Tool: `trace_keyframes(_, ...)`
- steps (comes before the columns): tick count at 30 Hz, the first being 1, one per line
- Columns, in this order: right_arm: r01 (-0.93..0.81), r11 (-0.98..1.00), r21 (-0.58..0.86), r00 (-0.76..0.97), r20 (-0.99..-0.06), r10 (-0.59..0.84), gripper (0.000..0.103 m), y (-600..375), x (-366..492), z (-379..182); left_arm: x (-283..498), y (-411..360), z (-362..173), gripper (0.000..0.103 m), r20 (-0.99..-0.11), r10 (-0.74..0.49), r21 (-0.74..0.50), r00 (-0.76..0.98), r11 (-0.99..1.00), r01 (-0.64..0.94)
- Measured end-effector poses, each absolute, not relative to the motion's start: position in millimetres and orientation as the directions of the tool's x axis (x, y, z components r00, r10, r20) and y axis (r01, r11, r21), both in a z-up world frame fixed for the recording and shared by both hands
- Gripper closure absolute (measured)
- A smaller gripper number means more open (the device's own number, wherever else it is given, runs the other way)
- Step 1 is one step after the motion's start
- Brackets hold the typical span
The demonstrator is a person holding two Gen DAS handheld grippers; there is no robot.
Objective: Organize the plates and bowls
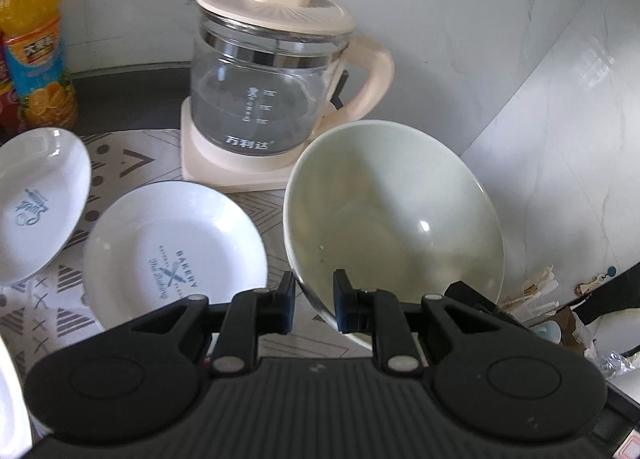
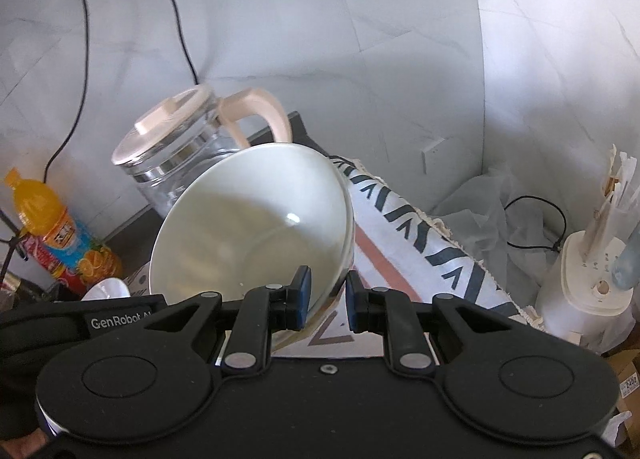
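Bowl (image 1: pixel 394 219) is pinched at its rim by both my left hand-held gripper (image 1: pixel 314 305) and right hand-held gripper (image 2: pixel 327 299), tilted above the desk (image 1: pixel 132 83). Transfer step; next I judge one must release.

"BAKERY" — plate (image 1: pixel 176 255); "GenRobot" — gripper (image 2: pixel 120 322)

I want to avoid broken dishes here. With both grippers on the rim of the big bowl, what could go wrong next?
1. The left gripper and right gripper each pinch only the thin rim of the pale green bowl, which is tilted; it may slip out.
2. The glass kettle stands close behind; a swing could strike it.
3. The Bakery plate lies just beside the bowl, so a drop might chip both.
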State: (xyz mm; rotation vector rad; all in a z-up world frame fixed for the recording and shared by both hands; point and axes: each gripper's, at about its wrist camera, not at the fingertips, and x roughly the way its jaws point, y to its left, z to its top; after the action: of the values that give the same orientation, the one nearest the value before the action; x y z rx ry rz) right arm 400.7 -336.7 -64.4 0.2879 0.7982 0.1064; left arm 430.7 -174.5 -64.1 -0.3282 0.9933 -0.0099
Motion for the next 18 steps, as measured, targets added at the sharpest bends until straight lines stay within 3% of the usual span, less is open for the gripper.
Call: trace_keyframes(18,-0.120,0.951,0.285,0.697,-0.658,0.285,0.085,-307.6,359.4,-55.4,373.7,-143.1,-49.1,0.086,-0.815,-0.086,-0.254,0.572,0.942,-0.221)
